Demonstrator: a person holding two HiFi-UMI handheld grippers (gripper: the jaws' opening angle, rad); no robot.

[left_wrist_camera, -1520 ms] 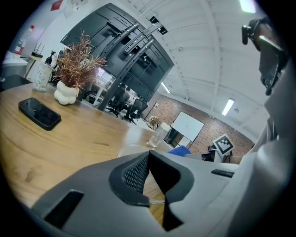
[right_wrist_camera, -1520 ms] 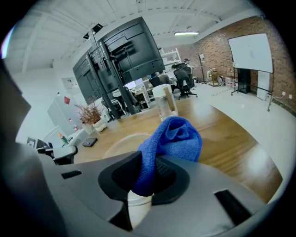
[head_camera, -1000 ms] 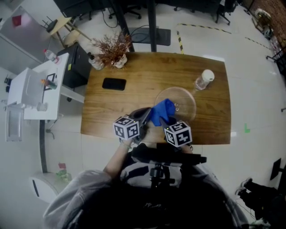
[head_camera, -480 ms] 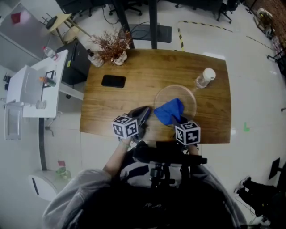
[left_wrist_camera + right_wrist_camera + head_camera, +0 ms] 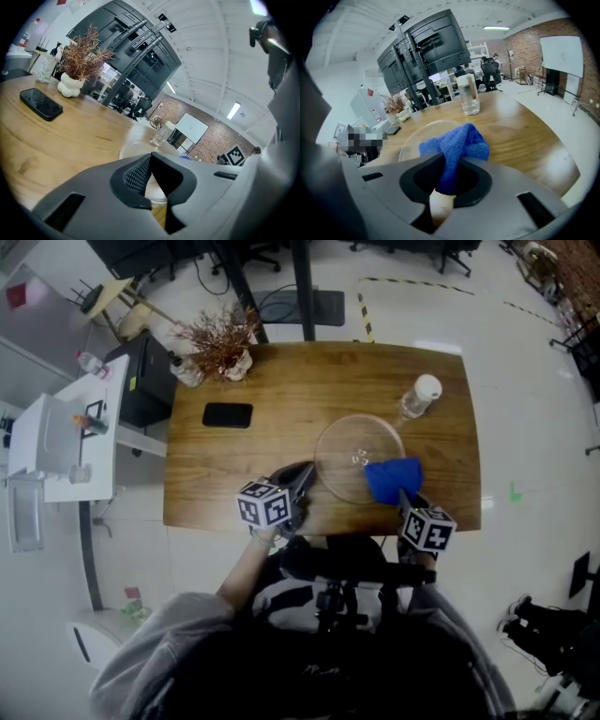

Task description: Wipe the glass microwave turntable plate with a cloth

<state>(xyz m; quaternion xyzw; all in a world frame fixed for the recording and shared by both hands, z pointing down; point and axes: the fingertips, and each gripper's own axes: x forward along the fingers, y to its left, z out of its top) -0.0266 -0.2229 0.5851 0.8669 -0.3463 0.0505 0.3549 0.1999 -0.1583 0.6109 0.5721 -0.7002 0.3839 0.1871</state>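
Observation:
The clear glass turntable plate (image 5: 349, 457) lies flat on the wooden table (image 5: 272, 390), toward its near right. My left gripper (image 5: 305, 476) is at the plate's left rim, its jaws closed on the rim; in the left gripper view the plate (image 5: 136, 147) runs into the narrow gap of that gripper (image 5: 152, 180). My right gripper (image 5: 405, 495) is shut on a blue cloth (image 5: 392, 479). The cloth rests over the plate's right rim. In the right gripper view the cloth (image 5: 457, 145) bunches out of that gripper (image 5: 445, 180) above the plate (image 5: 417, 138).
A capped clear bottle (image 5: 417, 397) stands just beyond the plate at the back right. A black phone (image 5: 227, 415) lies at the left of the table. A dried plant in a white vase (image 5: 217, 343) stands at the back left corner. The table's near edge runs under both grippers.
My right gripper has dragged the blue cloth rightward, from the plate's near-left part to its right rim. The left gripper has stayed at the left rim.

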